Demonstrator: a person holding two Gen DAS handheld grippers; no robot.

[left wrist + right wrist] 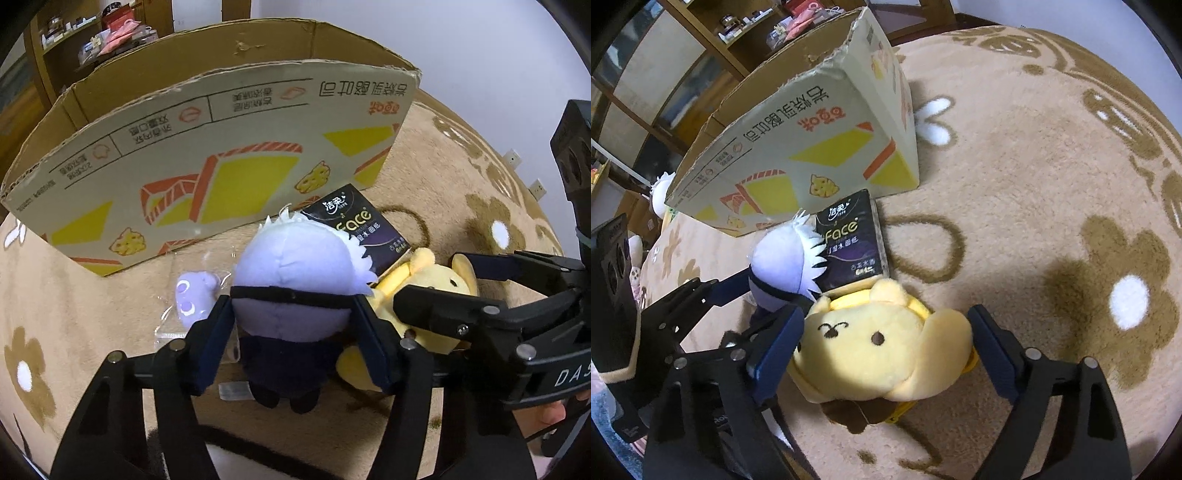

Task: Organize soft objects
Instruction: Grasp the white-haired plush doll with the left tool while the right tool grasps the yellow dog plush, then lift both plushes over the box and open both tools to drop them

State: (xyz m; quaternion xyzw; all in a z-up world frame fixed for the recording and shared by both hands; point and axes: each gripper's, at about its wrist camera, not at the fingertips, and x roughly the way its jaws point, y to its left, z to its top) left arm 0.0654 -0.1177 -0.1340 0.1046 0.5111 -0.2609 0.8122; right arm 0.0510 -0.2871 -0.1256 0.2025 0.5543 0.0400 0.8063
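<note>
A white-haired plush doll (291, 284) in dark clothes lies on the beige rug, and my left gripper (295, 328) straddles it, fingers on both sides of its head and touching it. A yellow dog plush (882, 350) lies beside it; my right gripper (886, 347) is open around it, fingers close to its sides. A black tissue pack (855, 240) lies just beyond both plushes. A small purple plush in clear wrap (194, 295) lies left of the doll. The open cardboard box (207, 155) stands behind them.
The beige rug (1034, 184) with brown and white flower patterns stretches to the right. A wooden shelf (74, 44) with clutter stands behind the box. Another white plush (661, 195) peeks out at the box's far left end.
</note>
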